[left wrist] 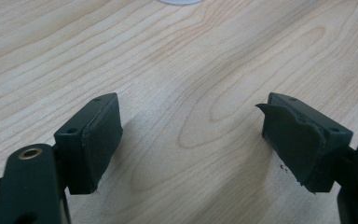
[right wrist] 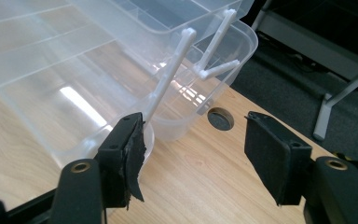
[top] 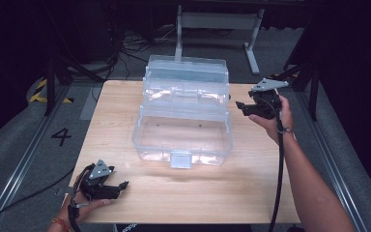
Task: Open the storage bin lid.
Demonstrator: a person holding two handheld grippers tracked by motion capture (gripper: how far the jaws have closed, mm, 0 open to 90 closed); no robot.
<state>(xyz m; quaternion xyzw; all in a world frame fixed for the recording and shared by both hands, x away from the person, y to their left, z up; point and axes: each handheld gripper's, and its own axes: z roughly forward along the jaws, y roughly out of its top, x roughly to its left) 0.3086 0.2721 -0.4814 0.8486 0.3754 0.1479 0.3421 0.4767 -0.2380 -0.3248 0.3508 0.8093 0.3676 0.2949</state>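
Note:
A clear plastic tiered box (top: 183, 113) stands open in the middle of the wooden table (top: 125, 198), its upper trays swung back on white link arms (right wrist: 170, 79). My left gripper (top: 121, 186) rests low near the table's front left corner, open, with bare wood between its jaws (left wrist: 191, 135). My right gripper (top: 241, 108) is held above the table just right of the box, open and empty. In the right gripper view the box (right wrist: 74, 84) sits just beyond the left jaw of that gripper (right wrist: 193, 154).
A round dark cable hole (right wrist: 220, 119) sits in the table near the box's right end. A white desk frame (top: 217, 24) and cables lie on the floor beyond the far edge. Dark stands flank the table on both sides.

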